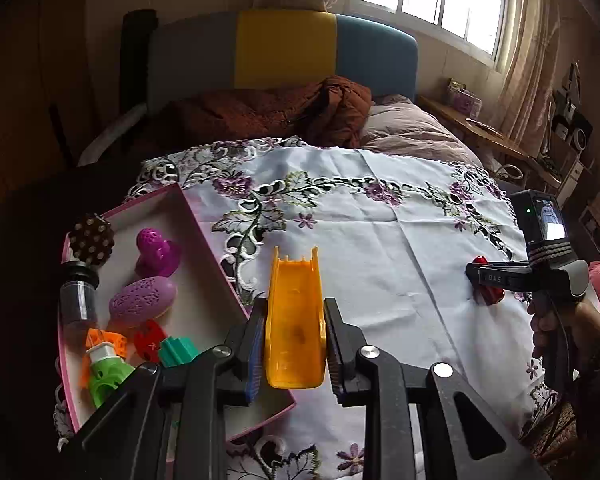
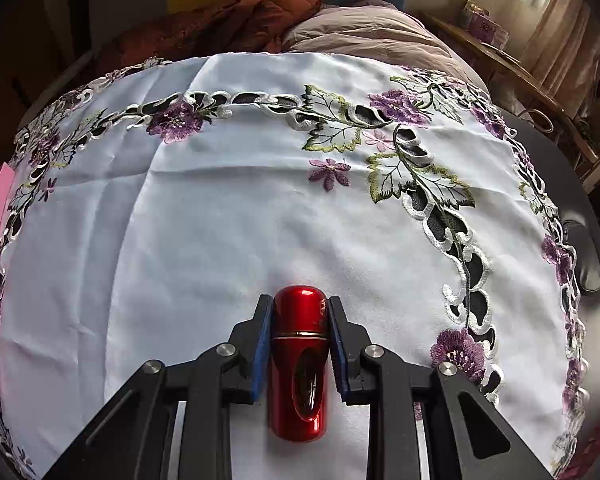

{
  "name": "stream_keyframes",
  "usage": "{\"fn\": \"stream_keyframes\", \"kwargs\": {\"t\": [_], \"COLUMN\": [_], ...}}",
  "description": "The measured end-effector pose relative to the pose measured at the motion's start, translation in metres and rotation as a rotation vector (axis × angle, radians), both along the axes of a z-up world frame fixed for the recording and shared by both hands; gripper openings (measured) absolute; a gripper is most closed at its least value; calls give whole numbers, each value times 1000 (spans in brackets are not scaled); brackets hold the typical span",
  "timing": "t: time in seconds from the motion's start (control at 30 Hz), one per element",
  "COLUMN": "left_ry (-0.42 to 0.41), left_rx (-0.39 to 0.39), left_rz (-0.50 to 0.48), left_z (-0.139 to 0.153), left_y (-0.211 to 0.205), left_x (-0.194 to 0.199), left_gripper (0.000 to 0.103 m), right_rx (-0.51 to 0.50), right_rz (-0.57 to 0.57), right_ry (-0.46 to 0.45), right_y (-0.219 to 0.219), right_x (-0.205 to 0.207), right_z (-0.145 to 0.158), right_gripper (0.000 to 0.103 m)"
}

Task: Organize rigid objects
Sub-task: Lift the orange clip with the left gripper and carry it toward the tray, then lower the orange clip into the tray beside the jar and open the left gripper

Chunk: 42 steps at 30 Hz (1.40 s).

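My left gripper (image 1: 295, 312) is shut on an orange plastic slide piece (image 1: 295, 320), held above the table beside the right wall of a pink-rimmed box (image 1: 188, 216). Inside the box lie a purple egg-shaped toy (image 1: 143, 301), a magenta mushroom-shaped toy (image 1: 158, 251), a dark spiky ball on a clear bottle (image 1: 90, 240) and several small coloured blocks (image 1: 112, 368). My right gripper (image 2: 299, 310) is shut on a glossy red capsule-shaped container (image 2: 298, 360) just above the white cloth. In the left wrist view the right gripper (image 1: 485, 280) and the red container (image 1: 490, 295) appear at the table's right side.
A white tablecloth (image 2: 220, 220) with purple embroidered flowers covers the round table. Behind it are a bed with a brown blanket (image 1: 284, 112) and a pale pillow (image 1: 412, 128). A wooden side table (image 1: 480, 128) stands under the window. A person's hand (image 1: 548, 328) holds the right gripper's handle.
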<state>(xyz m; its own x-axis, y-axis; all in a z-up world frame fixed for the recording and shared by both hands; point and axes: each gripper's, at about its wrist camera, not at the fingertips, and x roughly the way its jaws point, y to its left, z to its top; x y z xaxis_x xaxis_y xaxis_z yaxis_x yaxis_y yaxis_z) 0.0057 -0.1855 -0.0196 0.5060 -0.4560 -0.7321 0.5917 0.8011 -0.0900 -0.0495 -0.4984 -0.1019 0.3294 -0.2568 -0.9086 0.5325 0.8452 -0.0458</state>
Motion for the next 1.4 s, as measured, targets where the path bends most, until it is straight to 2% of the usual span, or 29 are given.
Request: {"fn": "stream_keyframes", "kwargs": {"t": [0.53, 0.73, 0.87, 1.0, 1.23, 1.4], "left_ry": [5, 62, 151, 193, 229, 242], "left_rx": [-4, -21, -83, -128, -126, -84], "left_rz": [231, 283, 324, 365, 376, 392], "left_z": [-9, -18, -25, -25, -30, -41], "left_y": [86, 101, 116, 131, 131, 117], "left_x": [38, 58, 79, 101, 136, 154], "left_gripper": [26, 26, 26, 26, 26, 26], "right_rx": [-88, -100, -105, -109, -110, -110], "right_rz": [39, 42, 44, 46, 51, 52], "right_ry": [26, 30, 32, 36, 41, 41], "right_y": [10, 12, 13, 14, 13, 13], "right_x": [3, 3, 3, 3, 4, 4], "right_z": [0, -1, -1, -1, -1, -1], "right_gripper": [26, 26, 26, 26, 26, 26]}}
